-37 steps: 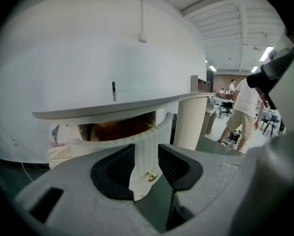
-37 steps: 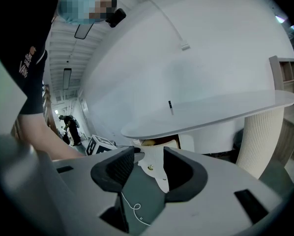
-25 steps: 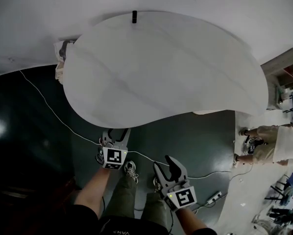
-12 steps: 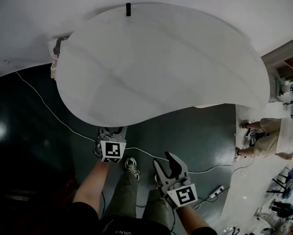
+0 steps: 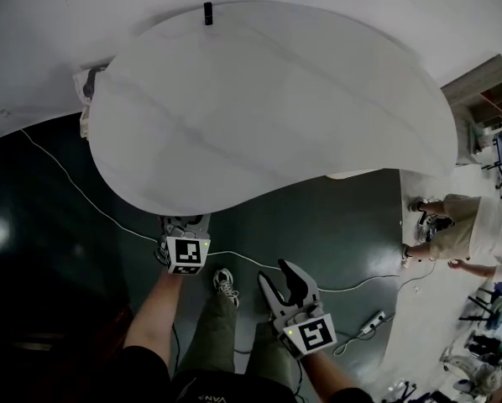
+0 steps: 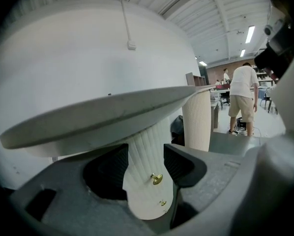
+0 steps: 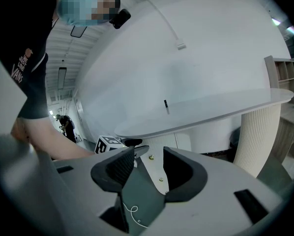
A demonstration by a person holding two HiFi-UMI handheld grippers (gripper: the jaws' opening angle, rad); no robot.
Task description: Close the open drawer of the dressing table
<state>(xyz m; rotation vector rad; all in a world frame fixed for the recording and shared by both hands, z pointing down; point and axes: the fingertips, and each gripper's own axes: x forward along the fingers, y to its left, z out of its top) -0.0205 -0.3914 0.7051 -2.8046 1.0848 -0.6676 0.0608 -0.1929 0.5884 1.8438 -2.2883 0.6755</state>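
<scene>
Sliding under the tabletop (image 5: 268, 107) rim, the left gripper (image 5: 186, 225) now frames the drawer front (image 6: 142, 156) between released fingers, ready to push; right gripper (image 5: 280, 280) idles, fingers released.

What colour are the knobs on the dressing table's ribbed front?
Gold, brass-like knobs on a white ribbed front; clearest in the left gripper view.

We could read only one word, "VANS", printed in white on the person's black shirt (image 5: 207, 398) at the bottom edge of the head view, while the chest print (image 7: 21, 63) in the right gripper view, partly red, was too small for us to read.
</scene>
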